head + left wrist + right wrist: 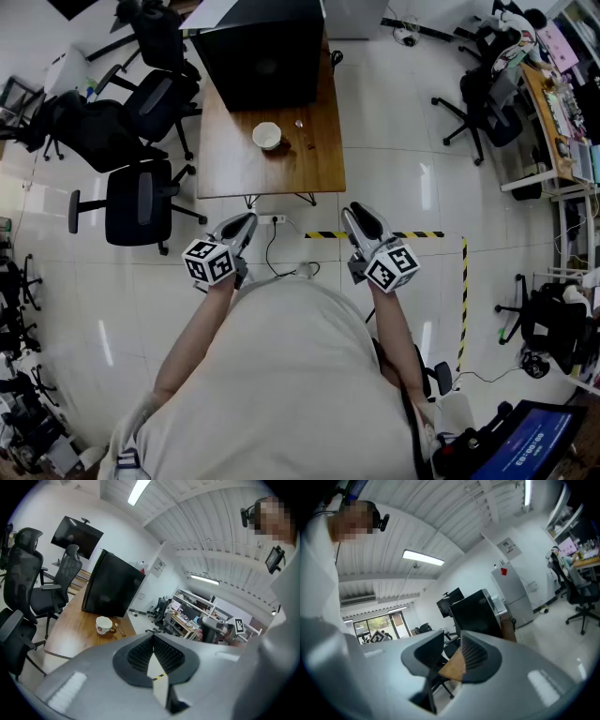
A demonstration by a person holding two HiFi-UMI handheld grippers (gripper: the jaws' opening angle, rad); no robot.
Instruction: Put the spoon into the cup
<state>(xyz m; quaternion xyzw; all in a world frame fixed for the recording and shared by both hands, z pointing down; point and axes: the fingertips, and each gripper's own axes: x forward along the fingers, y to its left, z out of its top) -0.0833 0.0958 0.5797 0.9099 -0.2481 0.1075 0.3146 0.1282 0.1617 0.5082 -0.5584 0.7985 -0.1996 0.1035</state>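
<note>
Surveying the scene from the head view, we find a wooden table (234, 173) ahead of the person, with a black box (267, 47) filling its far end. The cup (267, 136) stands upright near the table's middle, midway between the left and right edges. Its mouth shows only a pale interior. The spoon (299, 123) lies flat on the wood just beside the cup, toward the right edge and outside it; we cannot tell whether the two touch.

Both grippers hang over the floor, well short of the table's near edge. The left gripper (153, 637) has its jaw tips together with nothing between them. The right gripper (452, 637) has its jaws a little apart and holds nothing. Black office chairs (141, 202) stand along the table's left edge.
</note>
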